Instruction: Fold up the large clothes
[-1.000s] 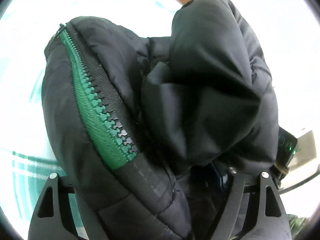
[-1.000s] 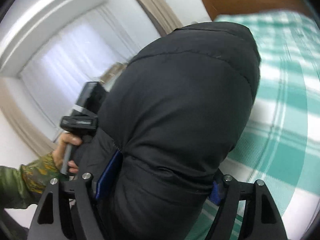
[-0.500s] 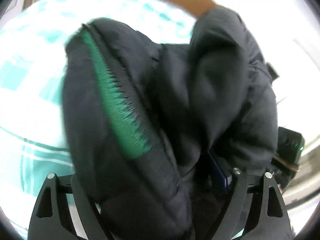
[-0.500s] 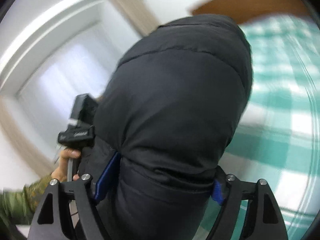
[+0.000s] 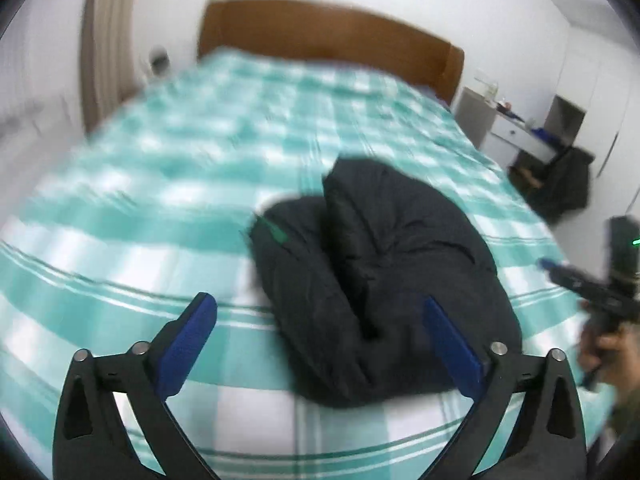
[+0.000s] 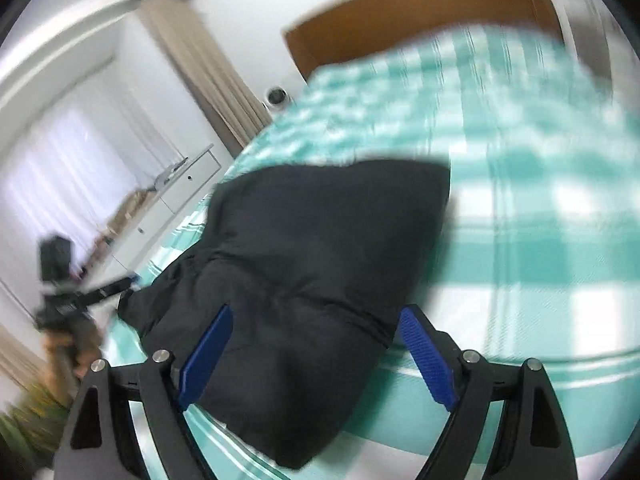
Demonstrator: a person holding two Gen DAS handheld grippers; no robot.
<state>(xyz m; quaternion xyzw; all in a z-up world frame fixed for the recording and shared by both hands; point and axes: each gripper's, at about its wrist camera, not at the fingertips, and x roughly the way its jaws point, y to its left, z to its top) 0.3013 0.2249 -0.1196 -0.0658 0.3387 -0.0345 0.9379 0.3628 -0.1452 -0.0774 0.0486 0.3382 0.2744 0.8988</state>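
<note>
A black puffer jacket (image 5: 384, 264) lies folded in a bundle on the green-and-white checked bed (image 5: 160, 184); a bit of its green zipper (image 5: 276, 234) shows at the left. It also shows in the right wrist view (image 6: 312, 280). My left gripper (image 5: 320, 312) is open and empty, just short of the jacket's near edge. My right gripper (image 6: 316, 336) is open and empty, jaws apart over the jacket's near end. The right gripper also shows at the right edge of the left wrist view (image 5: 592, 284), the left gripper at the left of the right wrist view (image 6: 92, 292).
A brown headboard (image 5: 328, 36) stands at the far end of the bed. A white bedside cabinet (image 5: 516, 136) and a dark chair (image 5: 560, 184) stand to the right. Curtains (image 6: 208, 76) and white drawers (image 6: 176, 188) are on the left side. The frames are motion-blurred.
Both grippers were shut on the jacket and held it up close to the cameras. Now both have opened and drawn back, and the jacket lies on the bed.
</note>
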